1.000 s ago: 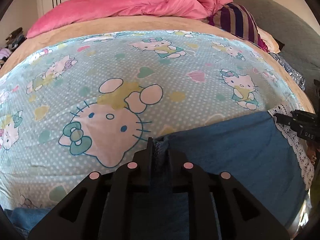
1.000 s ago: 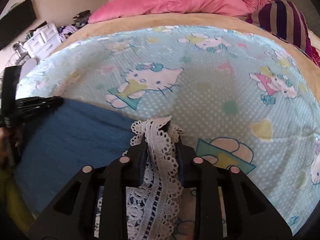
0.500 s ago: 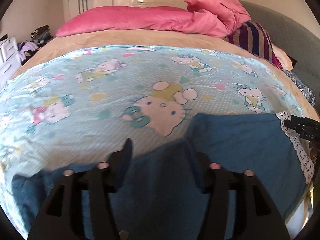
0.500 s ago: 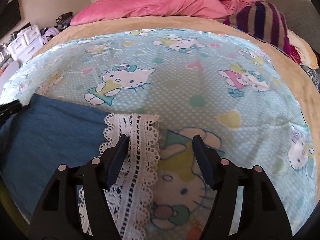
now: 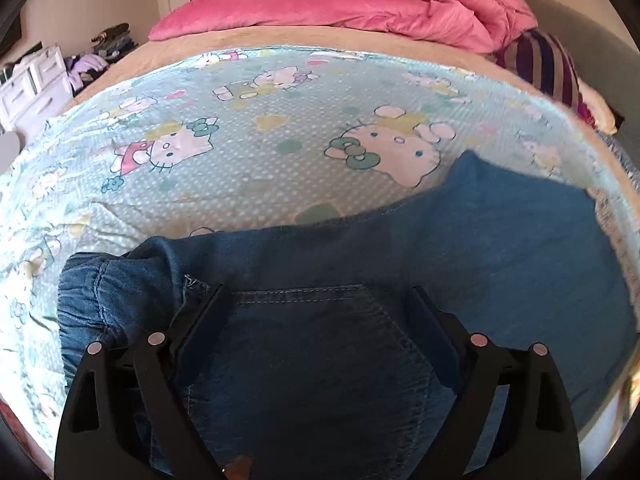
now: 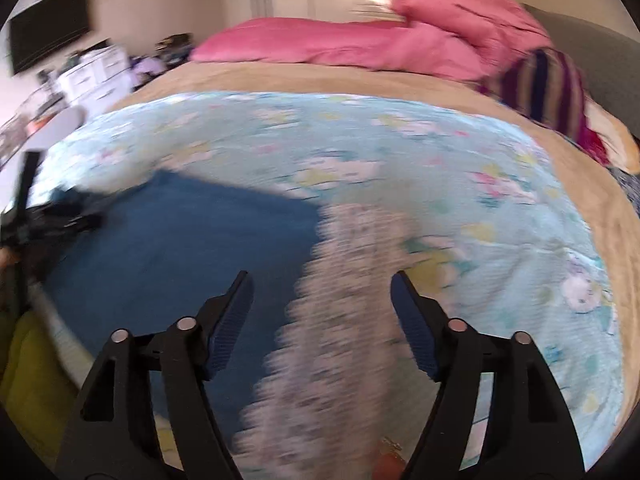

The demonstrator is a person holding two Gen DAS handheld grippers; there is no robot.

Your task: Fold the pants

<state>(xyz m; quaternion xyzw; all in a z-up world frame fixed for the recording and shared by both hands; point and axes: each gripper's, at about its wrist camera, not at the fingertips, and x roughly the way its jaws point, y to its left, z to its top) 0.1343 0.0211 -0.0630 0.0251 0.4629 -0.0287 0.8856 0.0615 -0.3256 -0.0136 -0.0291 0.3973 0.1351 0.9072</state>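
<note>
Blue denim pants (image 5: 460, 248) lie flat on a light blue cartoon-cat bed sheet (image 5: 260, 160), waistband (image 5: 104, 292) bunched at the left, a stitched back pocket (image 5: 320, 340) nearest me. My left gripper (image 5: 316, 300) hangs over that pocket, its jaws opening wide, nothing pressed between them. In the blurred right wrist view the pants (image 6: 192, 240) end in a white lace hem (image 6: 348, 300). My right gripper (image 6: 322, 284) hovers above the lace, jaws opening, pads clear of the cloth. The left gripper (image 6: 68, 216) shows dark at the far left edge.
A pink duvet (image 5: 340, 12) and a striped cushion (image 5: 548, 64) lie at the head of the bed. White drawers (image 5: 32, 84) with piled clothes stand left of the bed. A dark screen (image 6: 48, 36) hangs on the left wall. A grey headboard (image 6: 592, 52) curves at right.
Both grippers let go: the left released the denim edge, the right released the lace hem. Both pulled back and their jaws spread wide. The left view swung toward the waistband and pocket.
</note>
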